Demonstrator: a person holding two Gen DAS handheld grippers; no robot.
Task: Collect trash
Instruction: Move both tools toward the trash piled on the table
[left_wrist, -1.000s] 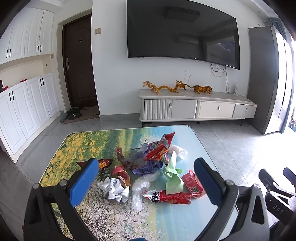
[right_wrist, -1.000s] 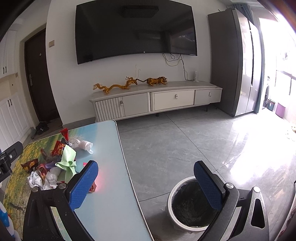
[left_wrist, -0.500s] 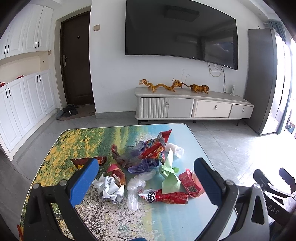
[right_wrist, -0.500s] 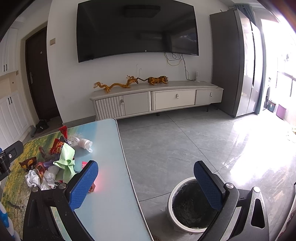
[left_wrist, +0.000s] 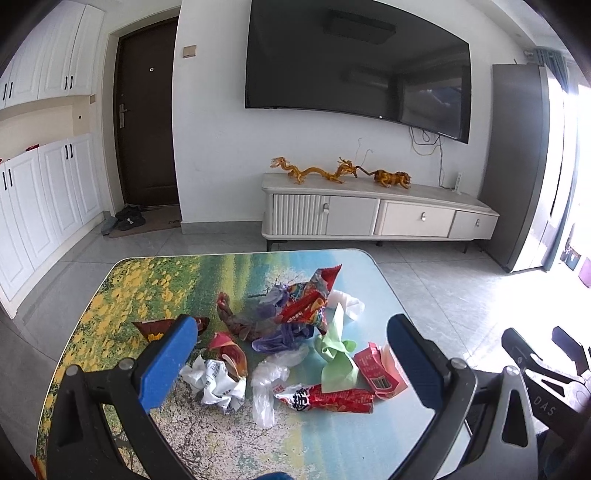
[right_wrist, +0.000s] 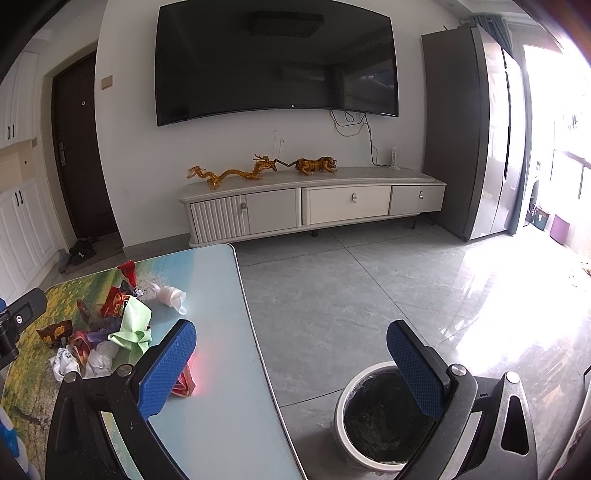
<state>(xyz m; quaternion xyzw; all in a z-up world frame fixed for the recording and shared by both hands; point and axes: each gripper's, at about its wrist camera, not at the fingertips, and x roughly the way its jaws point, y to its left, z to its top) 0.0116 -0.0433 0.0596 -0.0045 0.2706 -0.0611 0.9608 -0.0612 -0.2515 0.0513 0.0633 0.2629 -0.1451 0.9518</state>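
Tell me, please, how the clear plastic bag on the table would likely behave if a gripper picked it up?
The clear plastic bag looks thin and crumpled, so probably floppy and very light. Its glossy film may slip between the pads.

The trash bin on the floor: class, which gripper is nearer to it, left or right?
Right. The right gripper hangs at the table's edge with the trash bin just below and ahead. The left gripper is over the table, facing the wrappers.

At twelve o'clock we see a dark television (left_wrist: 357, 64) on the white wall, a low white cabinet (left_wrist: 376, 218) beneath it carrying golden dragon figurines (left_wrist: 314, 171). At ten o'clock a brown door (left_wrist: 147, 114); at two o'clock a grey refrigerator (right_wrist: 476, 136).
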